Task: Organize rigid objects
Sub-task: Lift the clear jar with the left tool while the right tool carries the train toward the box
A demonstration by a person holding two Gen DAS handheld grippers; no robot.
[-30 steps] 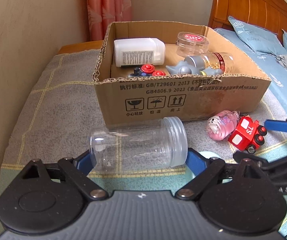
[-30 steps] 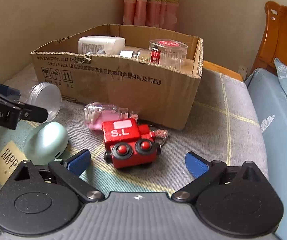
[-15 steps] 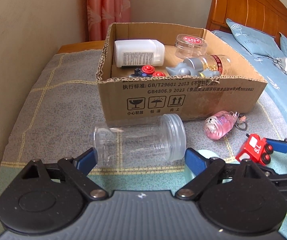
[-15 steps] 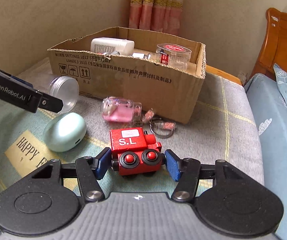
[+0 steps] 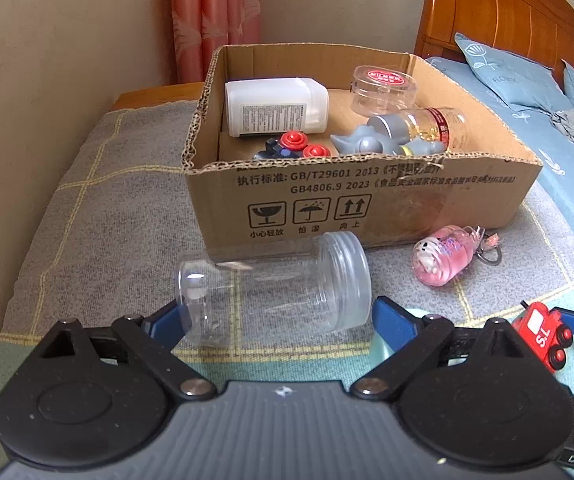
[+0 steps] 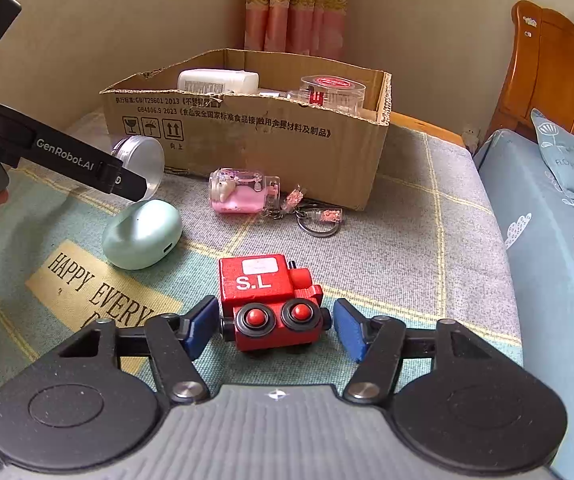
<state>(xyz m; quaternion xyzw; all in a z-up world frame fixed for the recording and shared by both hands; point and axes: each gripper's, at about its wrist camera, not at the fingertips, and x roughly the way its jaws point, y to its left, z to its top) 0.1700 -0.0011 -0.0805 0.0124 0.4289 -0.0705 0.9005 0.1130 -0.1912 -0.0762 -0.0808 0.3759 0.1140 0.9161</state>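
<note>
A clear plastic jar (image 5: 275, 286) lies sideways between the fingers of my left gripper (image 5: 275, 320), which is shut on its two ends and holds it before the cardboard box (image 5: 367, 200). The jar's mouth shows in the right wrist view (image 6: 141, 162). A red toy train marked S.L (image 6: 273, 306) stands between the fingers of my right gripper (image 6: 275, 328); its pads sit just off the train's sides, jaws open. The train also shows in the left wrist view (image 5: 543, 334).
The box (image 6: 247, 136) holds a white bottle (image 5: 275, 108), a clear tub with red lid (image 5: 383, 88), a grey toy (image 5: 367, 142) and more. A pink keychain bottle (image 6: 243, 194) and a mint earbud case (image 6: 141, 234) lie on the mat. The bed lies to the right.
My right gripper closed around the red train, drew back with it, then opened slightly. My left gripper kept the jar and rose a little toward the box.
</note>
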